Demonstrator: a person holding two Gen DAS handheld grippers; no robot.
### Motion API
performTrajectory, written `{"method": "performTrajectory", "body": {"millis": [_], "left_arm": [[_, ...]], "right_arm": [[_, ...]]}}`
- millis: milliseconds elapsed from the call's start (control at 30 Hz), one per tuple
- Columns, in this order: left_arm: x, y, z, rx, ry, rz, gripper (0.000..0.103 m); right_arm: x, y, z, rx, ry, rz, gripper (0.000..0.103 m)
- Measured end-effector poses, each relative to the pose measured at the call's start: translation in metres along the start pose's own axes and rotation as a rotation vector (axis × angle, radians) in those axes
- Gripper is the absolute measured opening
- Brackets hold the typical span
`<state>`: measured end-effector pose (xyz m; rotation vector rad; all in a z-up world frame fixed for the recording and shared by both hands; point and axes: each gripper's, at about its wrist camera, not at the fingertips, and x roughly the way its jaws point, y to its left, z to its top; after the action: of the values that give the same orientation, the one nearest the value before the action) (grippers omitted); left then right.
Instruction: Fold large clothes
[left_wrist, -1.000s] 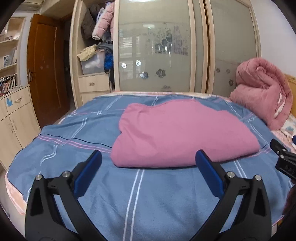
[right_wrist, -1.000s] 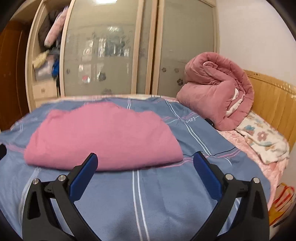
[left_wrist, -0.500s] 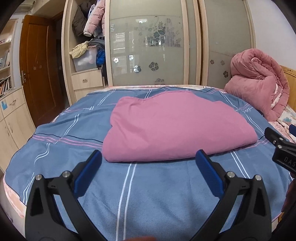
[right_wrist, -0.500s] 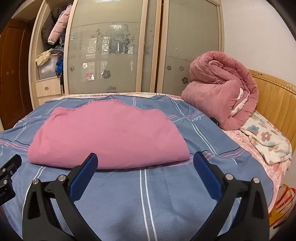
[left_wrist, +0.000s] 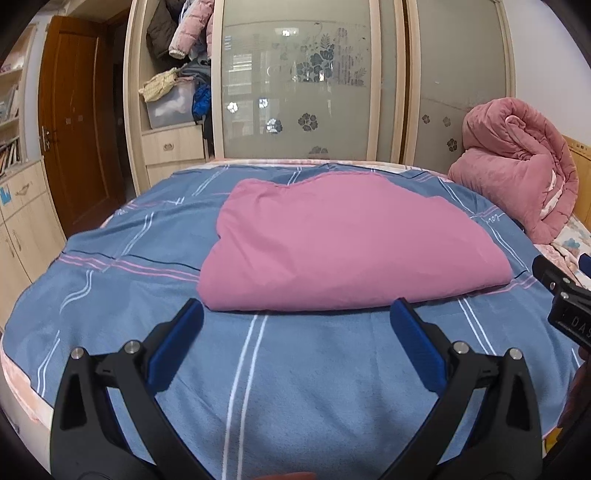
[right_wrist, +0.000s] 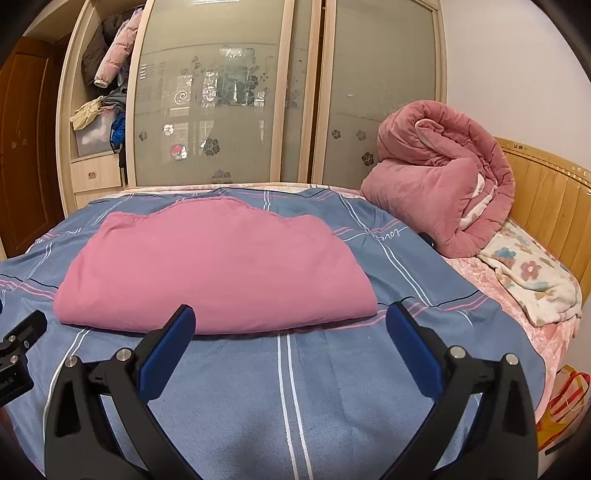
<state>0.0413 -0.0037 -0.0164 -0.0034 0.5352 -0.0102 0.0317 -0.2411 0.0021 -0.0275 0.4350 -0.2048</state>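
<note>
So the pink garment (left_wrist: 351, 243) is looking pretty far along. It lies in the middle of the bed, on the blue striped sheet (left_wrist: 295, 387), as a flat, roughly rectangular bundle with a clean folded edge facing us and a wavier edge on the far side. We can't tell what kind of garment it is or how many layers are stacked in there, but it reads as at least one fold done, probably more.

Both of our claws are off the cloth. The left claw (left_wrist: 295, 325) hangs just short of the near edge with its jaws spread wide and nothing between them, and the right claw (right_wrist: 290, 330) does the same, lined up on the right half of that edge (right_wrist: 221, 325). Each claw pokes into the edge of the other's view, so they sit side by side.

Our guess: either one more fold in half to get it compact, or we're basically done and just need a tidy-up of that wavy back edge.

Further out there's a rolled pink quilt (right_wrist: 443, 192) by the wooden headboard (right_wrist: 546, 206), and the wardrobe (left_wrist: 306, 85) behind the bed.
</note>
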Motion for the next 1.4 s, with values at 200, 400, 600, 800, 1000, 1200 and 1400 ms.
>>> {"method": "performTrajectory", "body": {"millis": [200,400,600,800,1000,1200,1400], "left_arm": [[-0.006,-0.007,-0.002,0.028,-0.027,0.008,0.101],[-0.013,-0.005,0.000,0.015,-0.051,0.028,0.101],[-0.016,-0.006,0.000,0.038,-0.050,0.029,0.101],[-0.018,-0.008,0.001,0.058,-0.062,0.043,0.101],[-0.019,-0.005,0.002,0.042,-0.055,0.027,0.101],[-0.019,-0.006,0.004,0.047,-0.059,0.033,0.101],[-0.020,-0.007,0.003,0.053,-0.063,0.035,0.101]], "right_arm": [[0.001,0.001,-0.001,-0.007,-0.001,0.003,0.102],[0.000,0.001,-0.001,-0.009,-0.003,0.007,0.102],[0.000,0.002,-0.001,-0.011,-0.002,0.010,0.102],[0.000,0.004,-0.002,-0.019,-0.002,0.013,0.102],[0.000,0.004,-0.002,-0.019,-0.002,0.014,0.102],[0.001,0.004,-0.003,-0.017,0.001,0.013,0.102],[0.002,0.003,-0.004,-0.020,-0.003,0.012,0.102]]}}
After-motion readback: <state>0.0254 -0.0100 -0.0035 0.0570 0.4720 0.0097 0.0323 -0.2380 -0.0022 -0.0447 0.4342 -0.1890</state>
